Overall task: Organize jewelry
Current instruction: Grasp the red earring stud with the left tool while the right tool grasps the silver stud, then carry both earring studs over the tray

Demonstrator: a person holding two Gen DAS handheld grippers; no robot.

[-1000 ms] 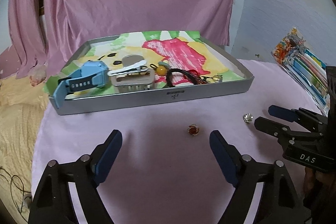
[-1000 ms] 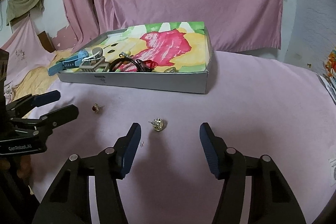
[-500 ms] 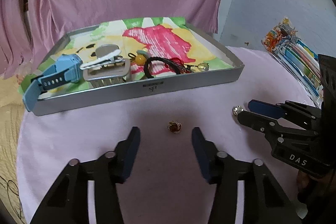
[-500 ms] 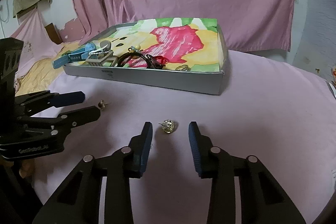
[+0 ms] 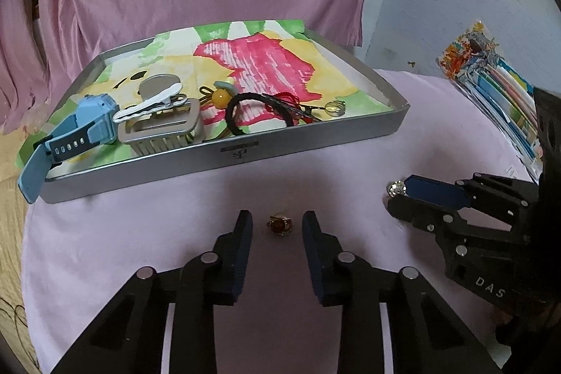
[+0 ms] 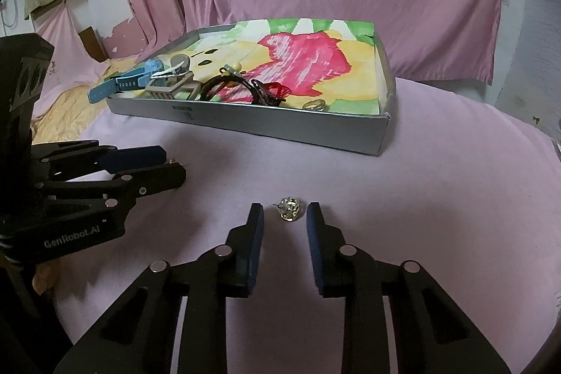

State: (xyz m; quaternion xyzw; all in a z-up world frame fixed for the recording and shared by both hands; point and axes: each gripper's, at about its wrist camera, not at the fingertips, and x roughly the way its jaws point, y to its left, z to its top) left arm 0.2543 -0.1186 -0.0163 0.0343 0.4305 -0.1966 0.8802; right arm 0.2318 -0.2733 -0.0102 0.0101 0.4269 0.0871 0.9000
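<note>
A small gold ring with a red stone (image 5: 279, 224) lies on the pink tablecloth. It sits between the fingertips of my left gripper (image 5: 277, 222), which is open and narrow, not touching it. A sparkly gold-and-clear stud (image 6: 289, 213) lies between the tips of my right gripper (image 6: 285, 212), also open and narrow. In the left wrist view the stud (image 5: 396, 189) shows at the right gripper's (image 5: 398, 198) tips. The left gripper (image 6: 171, 165) hides the ring in the right wrist view. Beyond both stands the grey tray (image 5: 315, 142), (image 6: 280, 125).
The tray, lined with colourful paper, holds a blue watch (image 5: 80, 128), a grey comb (image 5: 164, 132) with a white clip, a black hair tie (image 5: 259, 111) and a silver ring (image 5: 335, 109). Colourful packets (image 5: 491, 86) lie far right. Yellow cloth (image 6: 70, 104) lies left.
Both grippers moved forward toward their pieces and their jaws narrowed from wide open to a small gap, each now flanking its piece. The ring and stud have not moved.
</note>
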